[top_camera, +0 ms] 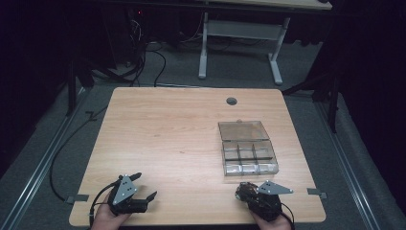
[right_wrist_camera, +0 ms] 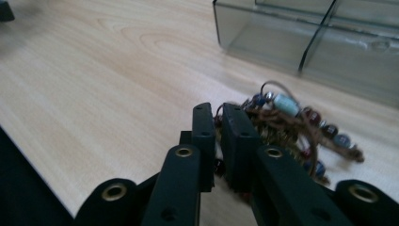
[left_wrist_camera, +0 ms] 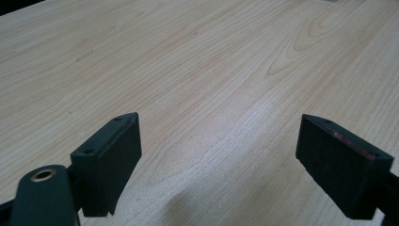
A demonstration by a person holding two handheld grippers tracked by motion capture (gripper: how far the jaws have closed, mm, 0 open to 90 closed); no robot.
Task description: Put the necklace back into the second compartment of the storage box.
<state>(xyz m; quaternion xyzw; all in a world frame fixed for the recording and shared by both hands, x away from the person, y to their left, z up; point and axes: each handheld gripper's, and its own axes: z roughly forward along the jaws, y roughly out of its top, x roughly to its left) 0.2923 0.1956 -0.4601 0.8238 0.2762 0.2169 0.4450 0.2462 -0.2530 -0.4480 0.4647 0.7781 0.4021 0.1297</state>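
The beaded bracelet (right_wrist_camera: 291,127), a loose tangle of brown cord strung with small coloured beads and one pale tubular bead, lies on the bench (top_camera: 167,129) near its front right edge, just in front of the clear compartment box (top_camera: 249,155). It looks light and limp: the cord will likely sag and trail when lifted, and the round beads could roll or slip out from under a flat pad, so the better hold is probably across a bunched stretch of cord and beads together rather than on a single bead. The right gripper (right_wrist_camera: 217,120) has its jaws nearly pressed together, with only a narrow slit between them, and a part of the bracelet sits in that slit; whether the pads truly press on it is hard to say from this angle. The box stands open, its lid (top_camera: 242,130) laid back flat behind the divided tray, and its nearest cells look empty. Well apart, at the front left of the bench, the left gripper (left_wrist_camera: 219,146) hovers with jaws spread wide over bare wood.
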